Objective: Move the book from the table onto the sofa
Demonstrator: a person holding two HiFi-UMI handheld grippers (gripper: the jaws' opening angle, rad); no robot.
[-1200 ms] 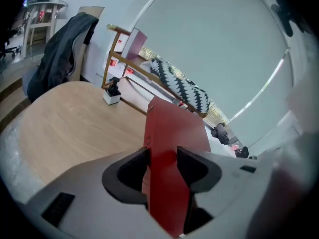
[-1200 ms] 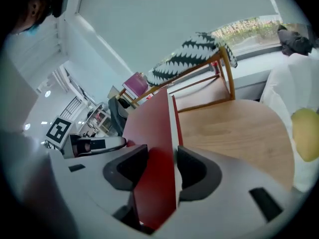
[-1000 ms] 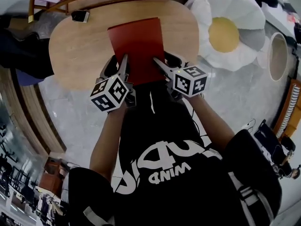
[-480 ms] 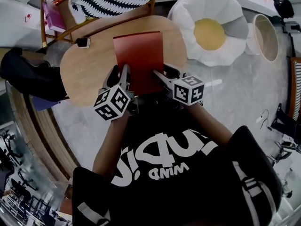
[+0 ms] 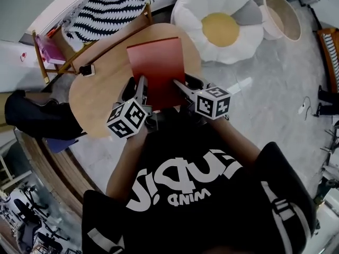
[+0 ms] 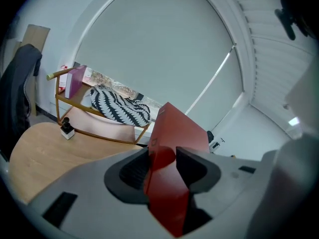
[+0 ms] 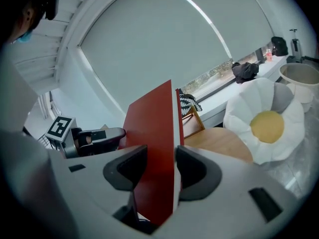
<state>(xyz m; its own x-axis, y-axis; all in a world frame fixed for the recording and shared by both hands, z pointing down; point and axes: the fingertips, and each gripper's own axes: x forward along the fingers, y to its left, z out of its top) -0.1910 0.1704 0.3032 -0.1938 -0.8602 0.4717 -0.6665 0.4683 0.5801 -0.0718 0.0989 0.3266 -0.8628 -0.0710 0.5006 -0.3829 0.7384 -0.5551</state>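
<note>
now | l tongs (image 5: 134, 84) just tightened, r tongs (image 5: 186, 82) clenched, both on book (image 5: 156, 62) | oval wood tbl (image 5: 98, 91) | grey floor (image 5: 275, 94)

Book (image 5: 156, 70) above desk (image 5: 98, 97), left claw (image 5: 136, 83) on its left edge, right claw (image 5: 183, 82) on its right edge; floor cushion (image 5: 220, 28) right of desk, cushioned chair (image 5: 106, 12) behind.
</note>
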